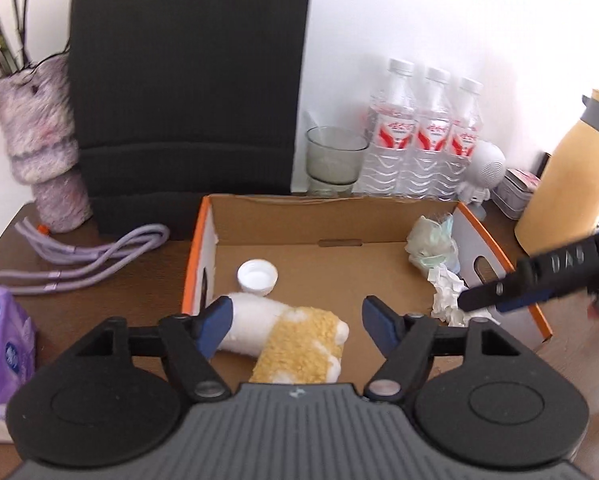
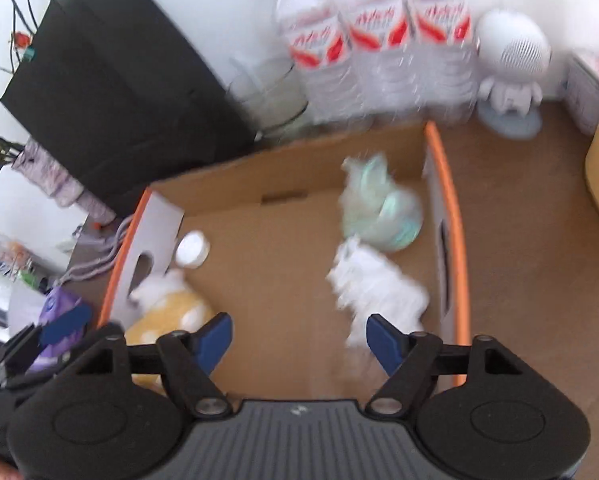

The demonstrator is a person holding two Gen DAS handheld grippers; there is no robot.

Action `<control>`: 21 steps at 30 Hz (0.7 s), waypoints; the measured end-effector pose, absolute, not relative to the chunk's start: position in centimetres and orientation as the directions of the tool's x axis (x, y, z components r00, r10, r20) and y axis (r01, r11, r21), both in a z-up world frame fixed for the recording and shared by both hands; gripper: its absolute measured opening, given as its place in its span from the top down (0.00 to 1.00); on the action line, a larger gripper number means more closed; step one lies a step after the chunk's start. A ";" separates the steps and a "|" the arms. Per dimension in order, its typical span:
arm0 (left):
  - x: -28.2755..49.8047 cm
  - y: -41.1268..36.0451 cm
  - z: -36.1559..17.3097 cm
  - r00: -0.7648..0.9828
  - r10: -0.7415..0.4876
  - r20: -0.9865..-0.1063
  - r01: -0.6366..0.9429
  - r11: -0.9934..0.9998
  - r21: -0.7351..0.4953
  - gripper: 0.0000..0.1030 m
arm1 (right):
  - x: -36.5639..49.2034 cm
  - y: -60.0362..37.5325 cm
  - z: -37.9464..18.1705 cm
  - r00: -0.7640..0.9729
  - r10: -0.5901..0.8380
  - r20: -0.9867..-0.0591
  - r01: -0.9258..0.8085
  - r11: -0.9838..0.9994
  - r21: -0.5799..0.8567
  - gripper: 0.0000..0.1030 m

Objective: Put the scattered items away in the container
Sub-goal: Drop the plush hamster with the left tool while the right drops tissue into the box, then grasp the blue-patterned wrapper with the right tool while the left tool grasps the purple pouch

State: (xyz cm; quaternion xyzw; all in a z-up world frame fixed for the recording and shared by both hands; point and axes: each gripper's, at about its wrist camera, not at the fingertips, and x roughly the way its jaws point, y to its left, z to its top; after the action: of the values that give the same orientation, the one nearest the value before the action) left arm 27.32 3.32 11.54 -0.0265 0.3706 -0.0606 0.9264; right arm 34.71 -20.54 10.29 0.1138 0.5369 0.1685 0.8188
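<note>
cardboard box (image 1: 339,220) holds fluffy sock (image 1: 283,340), crumpled tissue (image 1: 447,292), round cap (image 1: 257,276).

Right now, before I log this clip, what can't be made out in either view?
- Left wrist view: the sock's near end is hidden by the left gripper.
- Left wrist view: the right gripper is motion-blurred and cut off by the right edge.
- Right wrist view: bottle labels are too blurred to read.
- Right wrist view: the tissue is smeared, its outline unclear.
- Right wrist view: the box wall hides part of the sock.

The right hand-held gripper (image 1: 471,302) reads "DAS".
</note>
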 end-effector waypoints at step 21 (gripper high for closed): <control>10.5 0.7 13.9 0.957 -0.062 -0.284 0.059 0.998 -0.019 0.00 | 14.4 -21.9 13.7 0.864 0.233 -0.447 -0.211 0.972 0.099 0.24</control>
State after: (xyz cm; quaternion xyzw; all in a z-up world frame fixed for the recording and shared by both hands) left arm 10.45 0.74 13.88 -0.0050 0.1439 -0.0305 0.9891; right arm 14.43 -21.93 13.74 0.0231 0.2345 0.1150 0.9650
